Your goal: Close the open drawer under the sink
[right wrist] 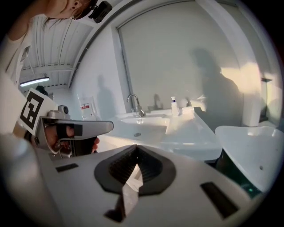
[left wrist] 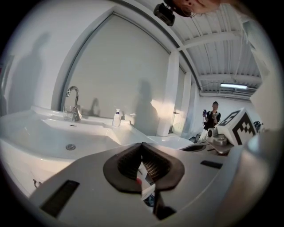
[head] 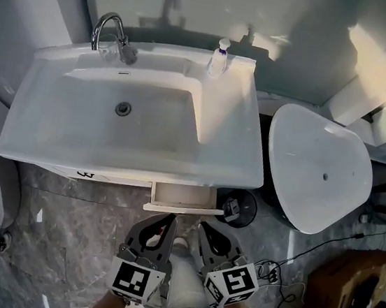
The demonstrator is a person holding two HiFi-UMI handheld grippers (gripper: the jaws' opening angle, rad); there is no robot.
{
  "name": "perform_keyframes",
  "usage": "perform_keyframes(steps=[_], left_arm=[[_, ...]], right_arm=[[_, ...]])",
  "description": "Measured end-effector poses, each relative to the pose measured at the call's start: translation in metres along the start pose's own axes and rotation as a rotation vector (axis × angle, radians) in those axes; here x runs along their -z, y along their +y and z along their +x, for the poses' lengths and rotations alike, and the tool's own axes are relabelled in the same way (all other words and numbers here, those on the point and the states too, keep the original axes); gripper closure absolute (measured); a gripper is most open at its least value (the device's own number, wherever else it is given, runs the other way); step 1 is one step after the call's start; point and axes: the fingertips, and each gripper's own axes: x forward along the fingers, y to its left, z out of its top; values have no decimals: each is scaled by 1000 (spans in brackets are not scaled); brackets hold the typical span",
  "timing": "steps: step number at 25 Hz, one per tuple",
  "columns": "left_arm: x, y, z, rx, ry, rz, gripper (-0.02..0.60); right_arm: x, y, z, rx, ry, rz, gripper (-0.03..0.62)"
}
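**Head view.**
- Drawer (head: 181,198): under the front right part of the sink (head: 54,140), pulled out toward the person and showing a pale, empty-looking inside. Closing is not yet done and the whole push remains.
- Left gripper (head: 169,218) and right gripper (head: 204,229): side by side just in front of the drawer's front edge, tips pointing at it. Contact cannot be confirmed.
- Faucet (head: 110,33) and soap bottle (head: 220,57): on the sink's back rim, clear of the work.
- Toilet (head: 318,170): lid down, to the right.
- Small black round holder (head: 237,207): on the floor just beside the drawer's right corner, the nearest obstacle, though it appears outside the drawer's path.
- Cardboard box (head: 343,286) and cables (head: 283,271): lower right, well apart.

**Left gripper view.**
- Jaws pressed together at the tips, with nothing held.
- The drawer is hidden below the gripper body.
- A person (left wrist: 214,116) stands far behind.

**Right gripper view.**
- Jaws likewise clenched and empty.
- The drawer is not seen.
- Nothing lies between this gripper and the sink front.
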Motion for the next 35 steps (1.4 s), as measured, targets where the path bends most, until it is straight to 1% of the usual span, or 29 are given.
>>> perform_keyframes(steps=[3,8,12,19,25,29,35], left_arm=[[28,4,4,-6,14,-21,565],[67,16,13,-10,46,-29,565],[100,24,20,-13,84,-12,565],[154,27,27,-14,130,-11,565],[191,31,35,5,168,5,565],[213,37,39,-1,198,-3,565],[241,39,45,-12,233,16,565]], right_arm=[[22,-6,7,22,13,7,583],[51,-14,21,65,20,20,583],[75,-19,32,86,22,46,583],[117,-28,48,121,41,57,583],[148,-38,62,148,51,65,583],[167,-41,69,151,63,74,583],[195,-48,73,156,94,78,583]])
